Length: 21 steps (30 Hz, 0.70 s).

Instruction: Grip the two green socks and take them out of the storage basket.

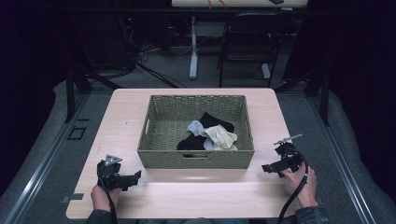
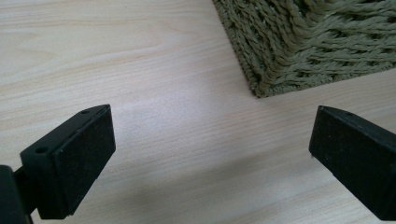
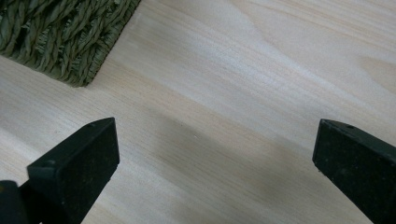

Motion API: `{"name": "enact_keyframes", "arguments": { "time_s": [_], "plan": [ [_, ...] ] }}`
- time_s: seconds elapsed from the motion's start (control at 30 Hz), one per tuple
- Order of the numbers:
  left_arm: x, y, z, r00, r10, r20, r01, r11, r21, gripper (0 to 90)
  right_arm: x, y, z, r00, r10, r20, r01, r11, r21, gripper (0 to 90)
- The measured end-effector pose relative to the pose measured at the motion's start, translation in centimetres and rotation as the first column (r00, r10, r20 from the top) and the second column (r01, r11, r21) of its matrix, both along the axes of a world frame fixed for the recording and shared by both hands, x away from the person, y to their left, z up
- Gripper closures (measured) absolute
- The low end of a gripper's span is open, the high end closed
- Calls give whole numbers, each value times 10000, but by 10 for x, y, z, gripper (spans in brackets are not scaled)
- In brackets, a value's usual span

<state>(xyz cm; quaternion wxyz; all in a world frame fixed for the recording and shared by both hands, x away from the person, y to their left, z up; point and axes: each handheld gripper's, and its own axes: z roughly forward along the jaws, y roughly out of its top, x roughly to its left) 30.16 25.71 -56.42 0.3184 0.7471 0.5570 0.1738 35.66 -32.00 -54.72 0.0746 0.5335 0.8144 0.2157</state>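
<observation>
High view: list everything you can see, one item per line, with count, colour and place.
table: one, light wood, centre of the scene.
basket: one, olive woven, middle of the table.
black cloth: at least one piece, black, inside the basket, right half.
grey cloth: one, light grey, on the black cloth.
cream cloth: one, cream, in the basket toward its near right corner.
chair: one, black, on the floor beyond the table.
left gripper: one, black, near left of the table, jaws apart, holding nothing.
right gripper: one, black, near right of the table, jaws apart, holding nothing.
</observation>
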Motion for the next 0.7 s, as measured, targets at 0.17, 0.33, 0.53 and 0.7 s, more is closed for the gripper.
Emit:
{"name": "enact_keyframes", "arguments": {
  "time_s": [0.17, 0.33, 0.53, 0.7],
  "plan": [
    [0, -1, 1, 10000, -51, 35, 51, 10000, 57, 3, 1, 1, -2, 9995, 315, -84, -316, 9994, -136, 0],
    [-1, 0, 1, 9999, 51, 89, -52, 10000, 38, 3, -1, 1, 3, 9952, 766, 603, -776, 9969, 132, 0],
    [-2, 2, 1, 9999, 96, 103, -96, 10000, -12, 3, 1, 2, 3, 9957, 873, 297, -875, 9961, 56, 0],
    [-1, 2, -2, 9999, 134, 9, -134, 9999, -26, 3, 3, 2, 11, 9971, 743, 158, -744, 9972, 22, 19]
  ]
}}
